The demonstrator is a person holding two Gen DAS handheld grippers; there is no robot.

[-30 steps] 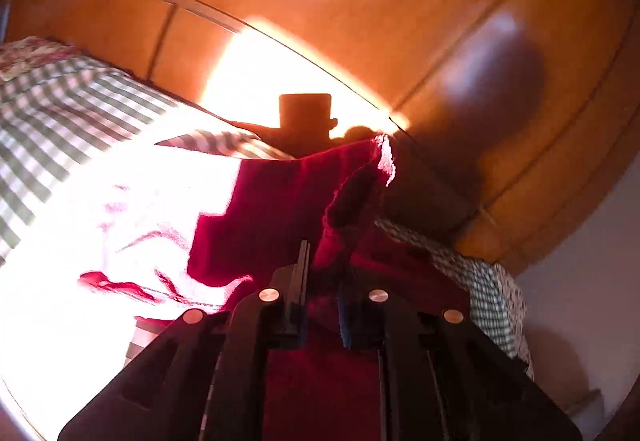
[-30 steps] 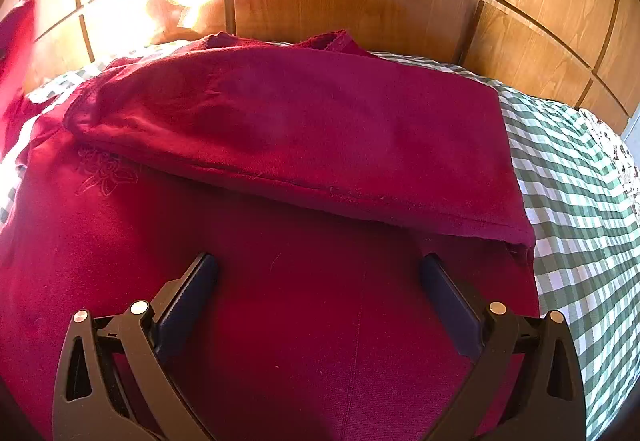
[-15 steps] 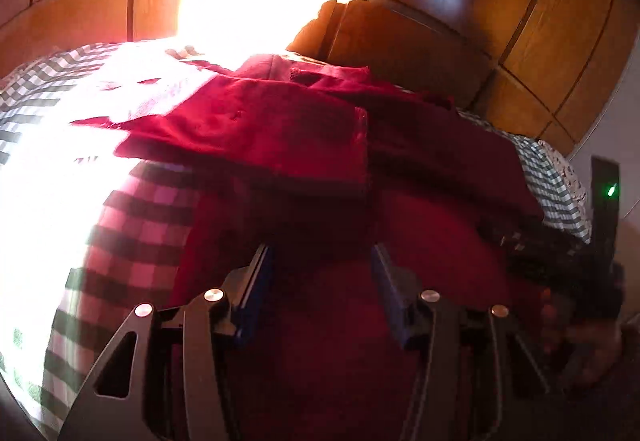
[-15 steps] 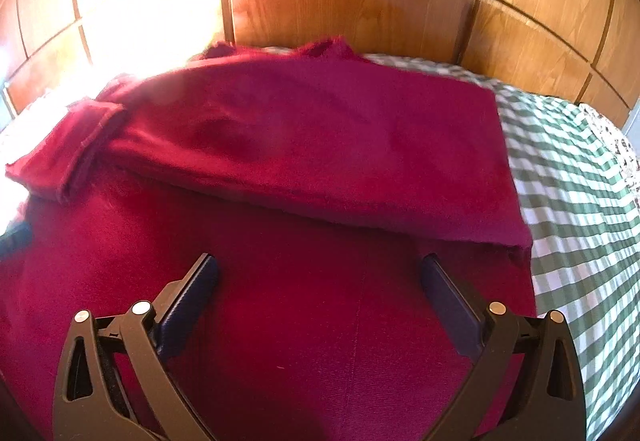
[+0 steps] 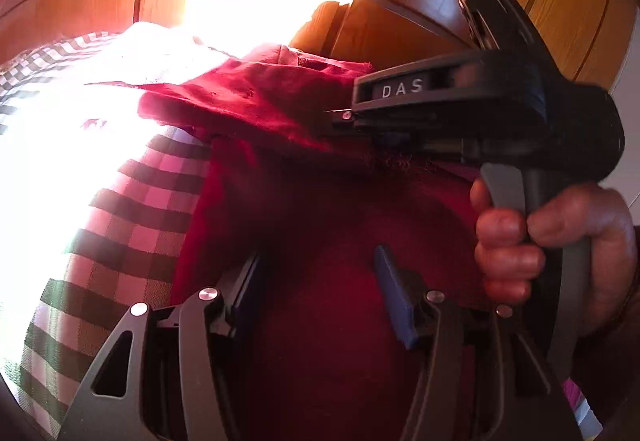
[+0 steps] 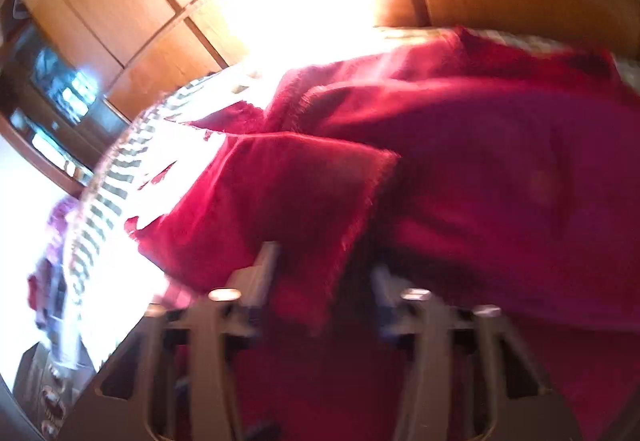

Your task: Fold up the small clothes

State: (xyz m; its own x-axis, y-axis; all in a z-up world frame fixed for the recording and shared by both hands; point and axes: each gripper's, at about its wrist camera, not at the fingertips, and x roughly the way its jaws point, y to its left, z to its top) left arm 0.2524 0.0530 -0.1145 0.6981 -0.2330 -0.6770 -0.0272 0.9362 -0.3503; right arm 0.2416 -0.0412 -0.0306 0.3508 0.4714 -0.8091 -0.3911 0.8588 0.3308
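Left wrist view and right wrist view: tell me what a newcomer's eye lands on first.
The dark red fabric garment fills the middle of both views, lying partly folded on the green-and-white checked bedspread. Blinding sunlight washes out the wooden panelled headboard behind. At right in the left wrist view, a hand grips the black right gripper over the cloth.

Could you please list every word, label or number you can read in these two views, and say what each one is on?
"DAS": pale letters on the black body of the right hand-held gripper, seen in the left wrist view.
Nothing else is readable: the red garment, checked bedspread and wooden headboard carry no text, and the right wrist view is motion-blurred.
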